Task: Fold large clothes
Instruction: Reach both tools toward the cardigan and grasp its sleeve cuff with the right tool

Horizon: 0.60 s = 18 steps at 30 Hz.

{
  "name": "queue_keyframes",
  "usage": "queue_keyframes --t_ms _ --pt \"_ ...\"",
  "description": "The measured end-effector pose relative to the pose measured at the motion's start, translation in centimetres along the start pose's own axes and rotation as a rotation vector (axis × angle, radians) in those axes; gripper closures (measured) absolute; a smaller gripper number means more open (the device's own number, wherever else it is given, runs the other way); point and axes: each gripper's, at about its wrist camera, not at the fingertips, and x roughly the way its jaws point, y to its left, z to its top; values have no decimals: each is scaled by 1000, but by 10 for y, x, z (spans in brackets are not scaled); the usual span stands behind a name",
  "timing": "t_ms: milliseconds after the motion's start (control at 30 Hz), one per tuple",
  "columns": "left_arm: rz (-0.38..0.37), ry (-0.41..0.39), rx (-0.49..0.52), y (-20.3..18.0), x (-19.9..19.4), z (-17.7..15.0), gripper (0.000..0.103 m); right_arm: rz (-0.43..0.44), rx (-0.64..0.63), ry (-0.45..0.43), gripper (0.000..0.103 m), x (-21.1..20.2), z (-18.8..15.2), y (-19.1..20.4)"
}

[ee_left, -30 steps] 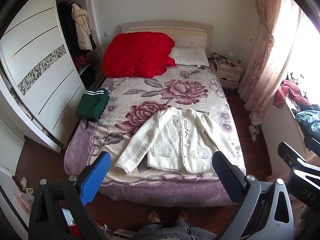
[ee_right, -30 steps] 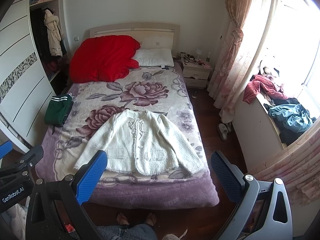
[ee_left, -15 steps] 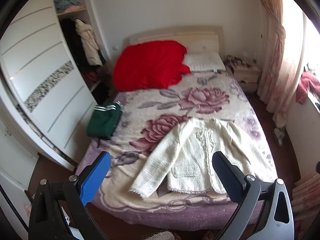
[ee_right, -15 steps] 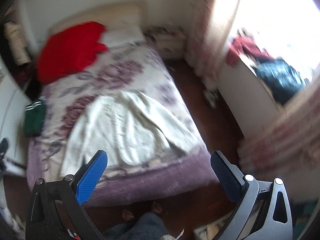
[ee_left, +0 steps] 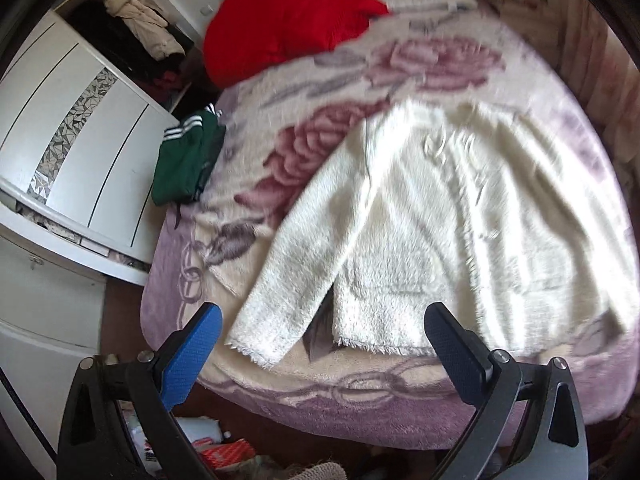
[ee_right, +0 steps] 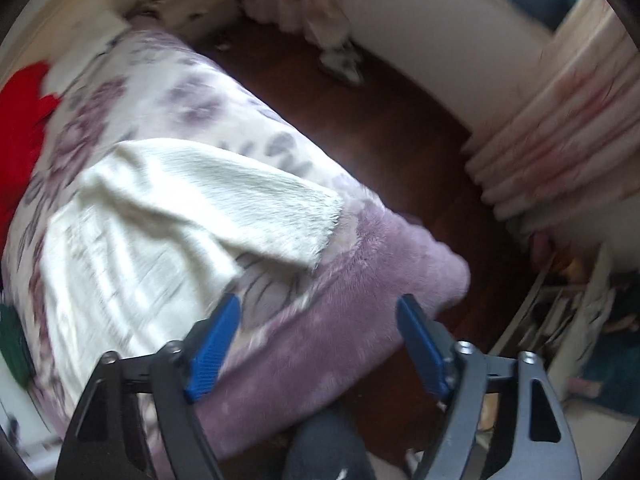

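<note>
A white fluffy jacket (ee_left: 440,216) lies flat, front up, on the flowered purple bed blanket (ee_left: 360,408), sleeves spread out. My left gripper (ee_left: 320,344) is open and empty, above the bed's foot edge near the jacket's left sleeve cuff (ee_left: 256,344) and hem. In the right wrist view the jacket (ee_right: 152,216) shows with its right sleeve cuff (ee_right: 316,224) near the bed's corner. My right gripper (ee_right: 318,328) is open and empty, just short of that cuff, over the blanket (ee_right: 352,320).
A folded green garment (ee_left: 184,164) lies at the bed's left edge. A red duvet (ee_left: 288,16) and pillow are at the head. A white wardrobe (ee_left: 72,136) stands left. Dark wood floor (ee_right: 384,128), curtains (ee_right: 560,132) and slippers (ee_right: 340,60) are right of the bed.
Both grippers have dropped and moved in towards the bed's foot. The left now looks at the jacket's left sleeve, the right has swung towards the right sleeve and bed corner. Both stay open.
</note>
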Motion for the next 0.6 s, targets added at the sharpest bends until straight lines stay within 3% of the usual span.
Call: queue_keyframes --t_ms 100,200,300,367,400,433,467,500,600 --pt "36 72 11 -33 45 6 0 51 96 71 23 112 44 -23" --pt "38 142 19 -68 87 10 0 57 157 157 23 203 63 -31" --pt "41 145 41 -102 115 18 0 120 246 272 23 274 68 -31" --pt "38 148 56 -122 125 24 0 183 266 313 23 301 70 -27" --pt "31 151 61 -131 128 26 0 195 258 305 27 305 72 -23" --pt "25 151 62 -138 131 28 0 204 241 279 55 306 74 -18" --pt "12 146 66 -147 132 31 0 210 206 253 77 305 78 -12" --pt "5 143 69 -156 135 35 0 195 165 240 86 303 84 -5" --pt "-31 125 93 -184 136 42 0 177 104 140 92 283 107 -4"
